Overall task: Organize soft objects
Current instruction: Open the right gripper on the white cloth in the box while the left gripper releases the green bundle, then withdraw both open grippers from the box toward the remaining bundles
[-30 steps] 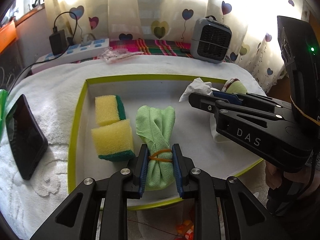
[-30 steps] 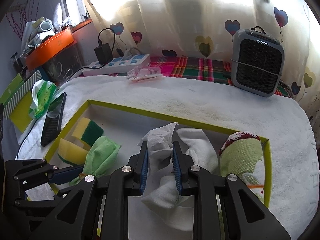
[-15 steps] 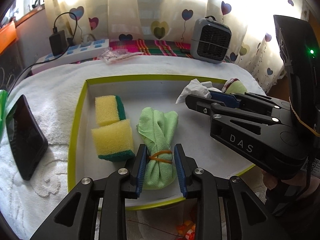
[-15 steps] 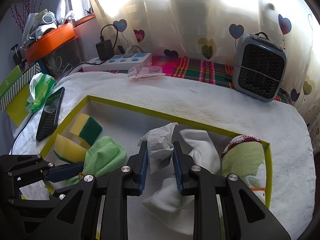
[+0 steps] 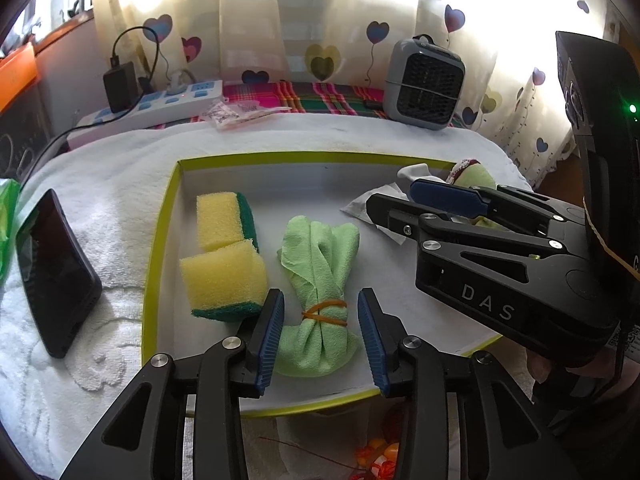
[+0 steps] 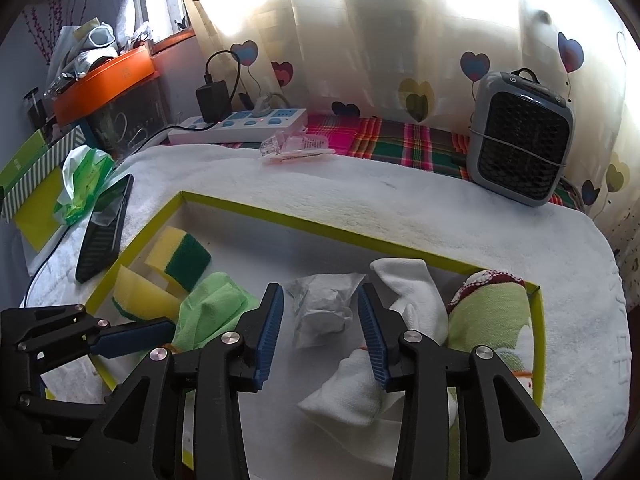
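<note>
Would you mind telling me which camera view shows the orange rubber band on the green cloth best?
The left wrist view: the orange rubber band lies unobstructed around the green cloth, between the left gripper's open jaws. In the right wrist view, the cloth shows, but the band is nearly all hidden behind the gripper.

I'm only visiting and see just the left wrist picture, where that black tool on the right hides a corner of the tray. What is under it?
Observer: A crumpled white tissue lies between the fingers of the right gripper. Its jaws have just been opening.
Visitor: And the scrap of white behind it?
Observer: That is a white sock, lying right beside the tissue and running partly under the gripper's right finger.
Visitor: And the green thing in the far corner?
Observer: A rolled pale-green towel with a red-and-white end, lying along the right wall of the tray.
</note>
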The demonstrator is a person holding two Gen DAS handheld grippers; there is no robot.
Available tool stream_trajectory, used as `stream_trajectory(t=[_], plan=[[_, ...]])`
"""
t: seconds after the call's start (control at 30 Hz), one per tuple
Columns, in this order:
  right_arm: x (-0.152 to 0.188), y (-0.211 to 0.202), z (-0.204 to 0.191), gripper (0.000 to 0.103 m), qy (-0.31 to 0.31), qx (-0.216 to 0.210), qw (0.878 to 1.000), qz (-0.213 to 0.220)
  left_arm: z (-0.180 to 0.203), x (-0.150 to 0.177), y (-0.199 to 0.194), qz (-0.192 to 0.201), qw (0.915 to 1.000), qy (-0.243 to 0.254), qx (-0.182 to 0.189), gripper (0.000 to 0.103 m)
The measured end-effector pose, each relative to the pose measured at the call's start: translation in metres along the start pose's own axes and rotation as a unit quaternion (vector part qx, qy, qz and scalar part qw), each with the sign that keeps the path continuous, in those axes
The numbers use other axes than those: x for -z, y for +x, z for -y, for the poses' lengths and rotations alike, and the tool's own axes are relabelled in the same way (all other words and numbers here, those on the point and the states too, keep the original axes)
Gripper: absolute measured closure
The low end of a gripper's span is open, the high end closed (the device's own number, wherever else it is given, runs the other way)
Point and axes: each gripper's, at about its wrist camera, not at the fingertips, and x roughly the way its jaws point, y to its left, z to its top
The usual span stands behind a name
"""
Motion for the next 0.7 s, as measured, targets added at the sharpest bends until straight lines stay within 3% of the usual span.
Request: stream_trajectory(t=[0.7], plan=[[0.011,-0.037,-0.013,0.058,0.015,-0.012,0.999,0.026,0.002,0.013,-0.036,0.023,0.9997,0.000,-0.011,0.065]])
